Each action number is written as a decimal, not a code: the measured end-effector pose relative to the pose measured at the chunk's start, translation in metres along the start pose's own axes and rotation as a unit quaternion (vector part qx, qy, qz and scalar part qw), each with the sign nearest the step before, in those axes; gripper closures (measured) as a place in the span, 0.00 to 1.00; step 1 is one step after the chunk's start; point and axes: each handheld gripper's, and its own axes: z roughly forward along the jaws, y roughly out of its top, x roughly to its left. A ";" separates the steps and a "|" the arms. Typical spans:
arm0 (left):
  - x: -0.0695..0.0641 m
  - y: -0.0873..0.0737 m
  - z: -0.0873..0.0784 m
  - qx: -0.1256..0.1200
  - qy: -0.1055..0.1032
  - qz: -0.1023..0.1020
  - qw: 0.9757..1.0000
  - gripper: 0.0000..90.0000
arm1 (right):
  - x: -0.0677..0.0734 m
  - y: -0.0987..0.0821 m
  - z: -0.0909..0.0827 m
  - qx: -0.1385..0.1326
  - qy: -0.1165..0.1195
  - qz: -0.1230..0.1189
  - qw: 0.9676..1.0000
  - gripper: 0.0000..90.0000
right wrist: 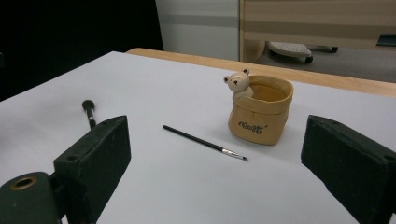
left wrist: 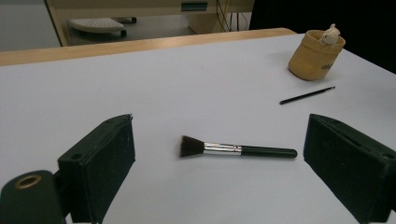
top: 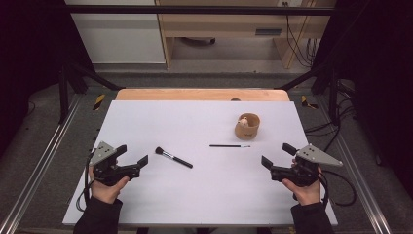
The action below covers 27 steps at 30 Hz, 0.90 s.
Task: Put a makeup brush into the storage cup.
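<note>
Lettering on the pot (right wrist: 259, 111) – perhaps "Best" – too small to read.

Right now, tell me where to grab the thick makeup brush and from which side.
Grip the makeup brush on its black handle, behind the silver ferrule, not the soft bristles. It lies flat on the white table, so come from above with the open left gripper, the nearer one, jaws straddling the handle crosswise.
</note>
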 end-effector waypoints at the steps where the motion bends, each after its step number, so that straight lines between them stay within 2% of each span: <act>1: 0.000 0.000 0.000 0.000 0.000 0.000 1.000 0.09 | 0.000 0.000 0.000 0.000 0.000 0.000 1.000 0.10; 6: -0.005 -0.005 0.008 0.015 0.001 0.002 1.000 0.09 | 0.004 0.000 0.004 0.008 0.004 -0.004 1.000 0.10; 14: -0.009 -0.007 0.014 0.022 -0.001 -0.001 1.000 0.10 | 0.009 -0.002 0.011 0.017 0.007 -0.002 1.000 0.10; 22: -0.025 -0.007 0.036 0.046 0.004 -0.010 0.999 0.10 | 0.008 -0.002 0.011 0.016 0.007 -0.003 1.000 0.10; 27: -0.033 -0.007 0.048 0.055 0.010 -0.008 0.998 0.10 | 0.007 -0.001 0.009 0.012 0.007 0.000 1.000 0.10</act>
